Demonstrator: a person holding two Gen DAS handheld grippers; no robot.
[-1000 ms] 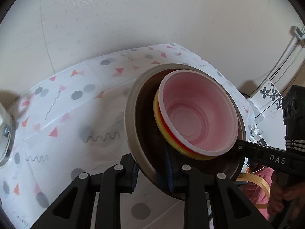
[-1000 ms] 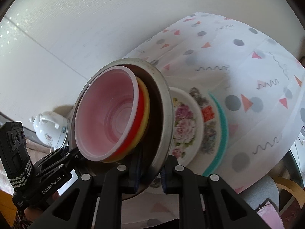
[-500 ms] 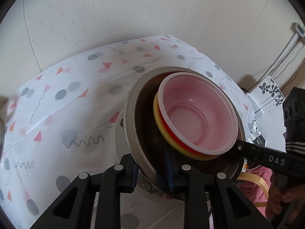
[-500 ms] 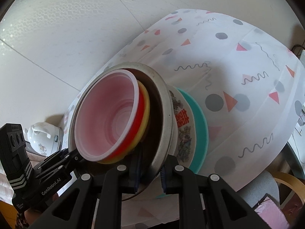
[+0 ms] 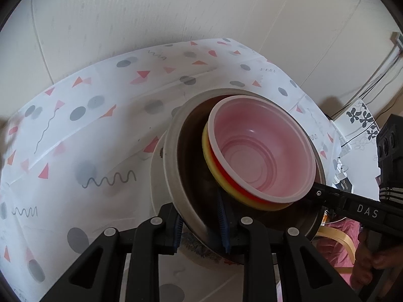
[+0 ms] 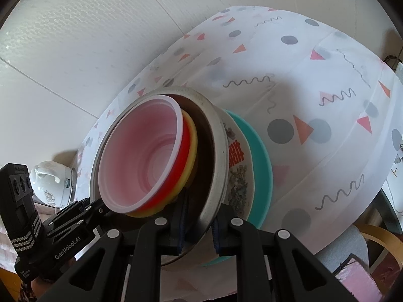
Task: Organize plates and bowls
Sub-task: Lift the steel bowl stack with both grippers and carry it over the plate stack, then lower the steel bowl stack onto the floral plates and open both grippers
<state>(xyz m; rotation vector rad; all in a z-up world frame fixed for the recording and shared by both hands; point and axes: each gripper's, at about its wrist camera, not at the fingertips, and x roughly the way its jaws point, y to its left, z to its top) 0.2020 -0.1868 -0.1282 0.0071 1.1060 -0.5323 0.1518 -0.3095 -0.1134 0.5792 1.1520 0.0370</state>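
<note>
over the white tablecloth with grey dots and coral triangles (image 6: 314,95), both grippers pinch the rim of a dull metal bowl (image 5: 173,166) holding nested pink (image 5: 262,146), red and yellow plastic bowls: left gripper (image 5: 201,222) near side, right gripper (image 6: 199,224) opposite. cloth lies open beyond. plates (image 6: 262,166) beneath are mostly hidden. since a moment ago the stack has sunk closer to them.
</note>
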